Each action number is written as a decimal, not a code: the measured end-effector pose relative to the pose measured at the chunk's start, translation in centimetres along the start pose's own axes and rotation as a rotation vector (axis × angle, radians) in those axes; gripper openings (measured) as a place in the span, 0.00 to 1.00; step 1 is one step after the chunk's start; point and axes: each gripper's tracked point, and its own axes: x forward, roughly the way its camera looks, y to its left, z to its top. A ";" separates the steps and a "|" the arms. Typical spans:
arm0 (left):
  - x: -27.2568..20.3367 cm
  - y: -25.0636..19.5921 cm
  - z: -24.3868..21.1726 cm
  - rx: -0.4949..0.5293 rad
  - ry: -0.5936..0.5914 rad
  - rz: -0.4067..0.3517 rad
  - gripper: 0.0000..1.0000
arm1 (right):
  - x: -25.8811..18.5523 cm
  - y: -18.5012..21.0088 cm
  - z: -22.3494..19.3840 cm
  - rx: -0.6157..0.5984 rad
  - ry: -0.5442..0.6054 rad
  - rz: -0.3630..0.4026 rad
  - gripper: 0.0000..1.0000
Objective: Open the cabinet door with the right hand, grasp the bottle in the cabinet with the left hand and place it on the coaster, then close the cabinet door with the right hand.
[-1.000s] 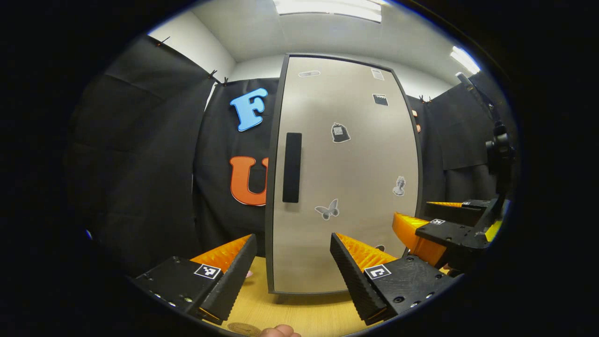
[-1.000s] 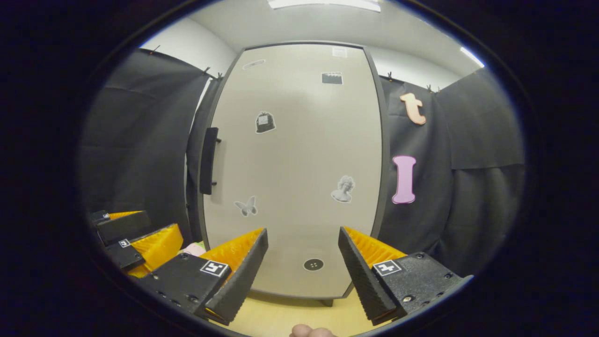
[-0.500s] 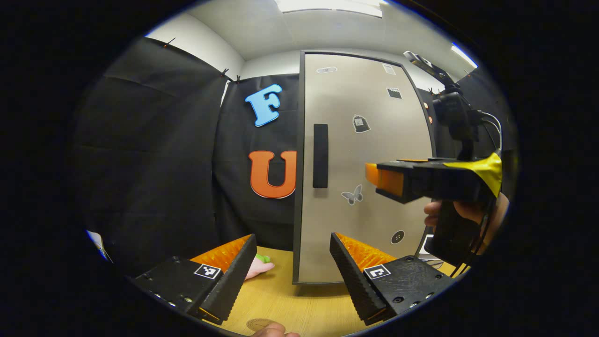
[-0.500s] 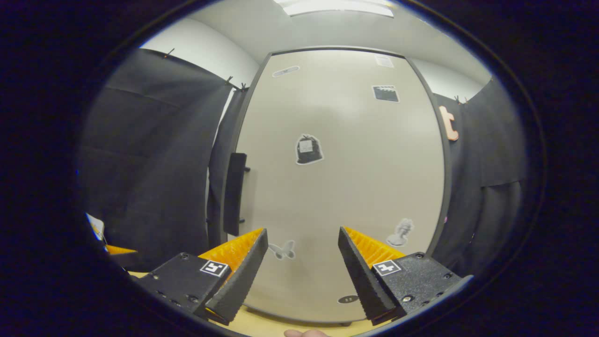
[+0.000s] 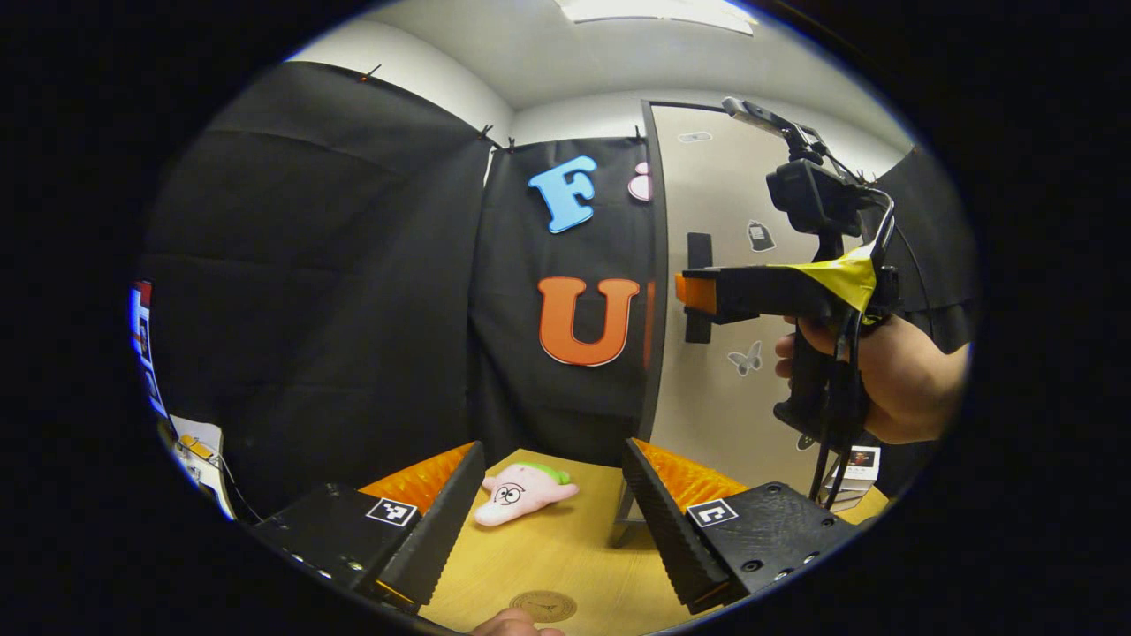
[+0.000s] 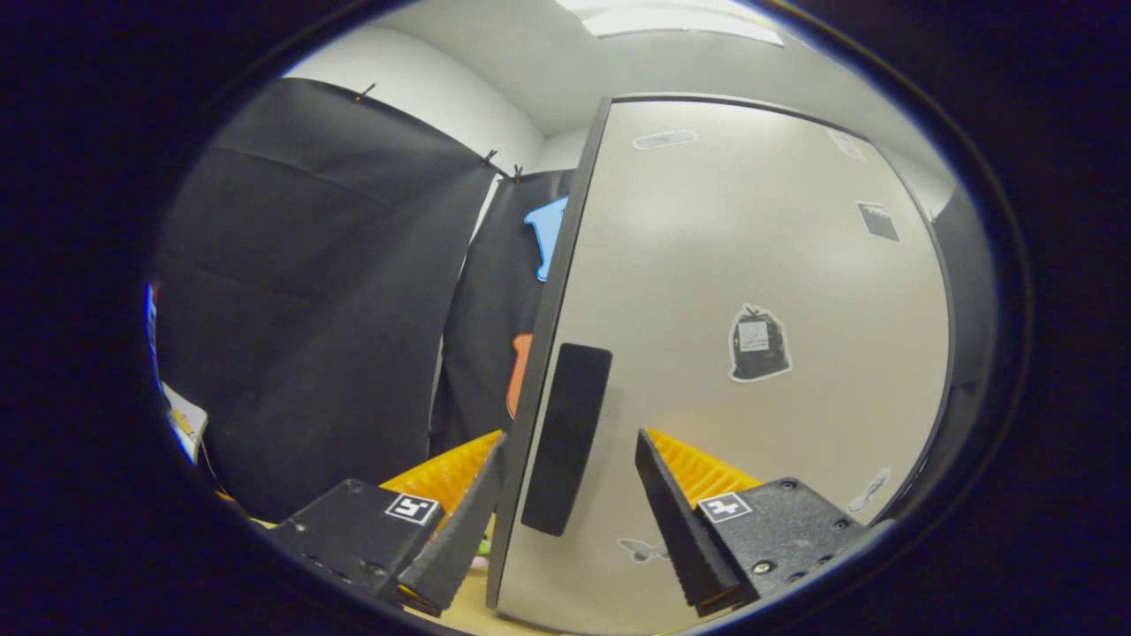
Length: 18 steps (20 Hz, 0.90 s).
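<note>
Left gripper view: the left gripper (image 5: 548, 503), fingers spread and empty, hangs over the pale wooden counter (image 5: 565, 548), where a pink plush toy (image 5: 523, 491) and a round brown coaster (image 5: 543, 606) lie; farther off, a hand (image 5: 892, 375) aims the right gripper (image 5: 698, 294) at the tall grey cabinet door (image 5: 720, 397). Right gripper view: that gripper's parted fingers (image 6: 676, 521) flank the door's black vertical handle (image 6: 565, 437) without gripping it, and the door is closed.
</note>
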 end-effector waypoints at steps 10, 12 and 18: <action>-0.6 2.6 0.1 -0.003 -0.005 0.010 0.95 | 1.6 0.9 -2.7 0.041 0.156 0.012 0.38; -0.4 2.4 -0.4 -0.012 0.007 -0.005 0.95 | 1.6 0.8 -2.9 0.034 0.189 0.042 0.34; -0.7 2.4 -0.4 -0.022 -0.009 -0.048 0.95 | 0.7 1.0 -2.7 0.084 0.276 0.152 0.20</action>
